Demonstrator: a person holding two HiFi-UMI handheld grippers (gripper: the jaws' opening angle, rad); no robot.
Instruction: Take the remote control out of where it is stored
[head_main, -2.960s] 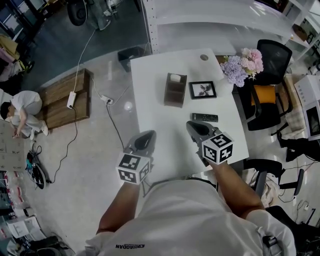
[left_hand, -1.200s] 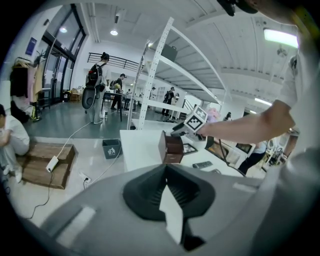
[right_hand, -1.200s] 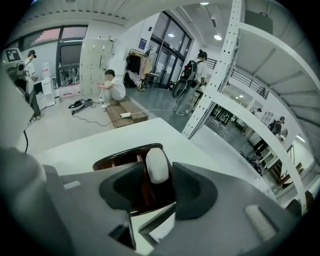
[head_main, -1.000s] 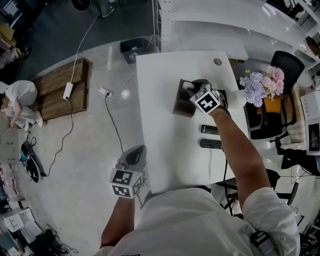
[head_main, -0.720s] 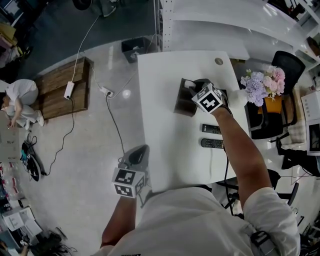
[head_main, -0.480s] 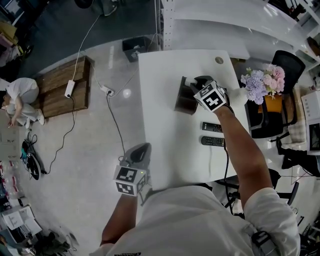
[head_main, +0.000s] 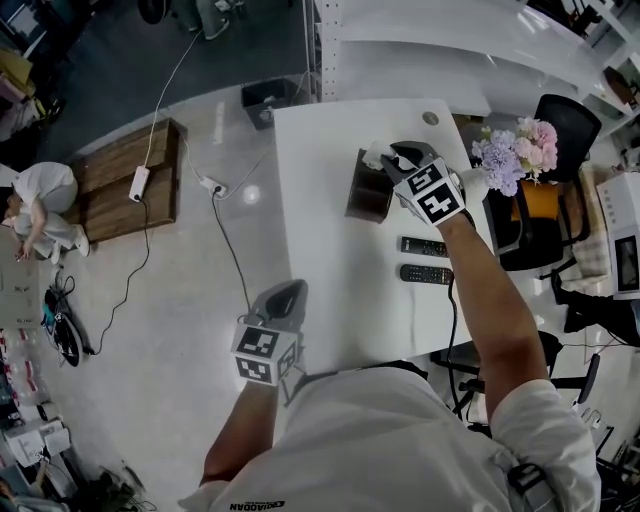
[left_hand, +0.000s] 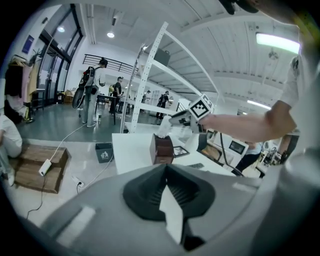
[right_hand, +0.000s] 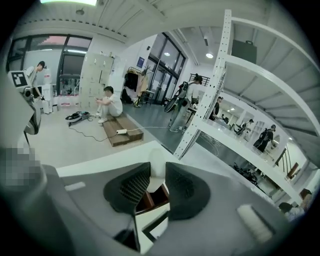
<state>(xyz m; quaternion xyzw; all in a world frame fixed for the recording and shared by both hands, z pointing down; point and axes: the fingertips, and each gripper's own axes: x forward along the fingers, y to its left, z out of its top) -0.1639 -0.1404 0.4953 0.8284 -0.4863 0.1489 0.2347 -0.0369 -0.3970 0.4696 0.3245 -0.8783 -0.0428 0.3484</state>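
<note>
Nearly done. R claw (head_main: 392, 156), jaws just been closing, now clamped on white remote (head_main: 373, 154) (prob. target), held at mouth of brown holder (head_main: 365, 195), far part of tabletop (head_main: 320, 250); unclear if fully out. Two black remotes (head_main: 424, 246) lie near-right of holder. L claw (left_hand: 166, 167) jaws together, empty. Left: clear holder, set down.

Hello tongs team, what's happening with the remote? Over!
Right tongs just closed on white remote, above brown holder. Left tongs shut, empty. Nothing blocking. Over.
</note>
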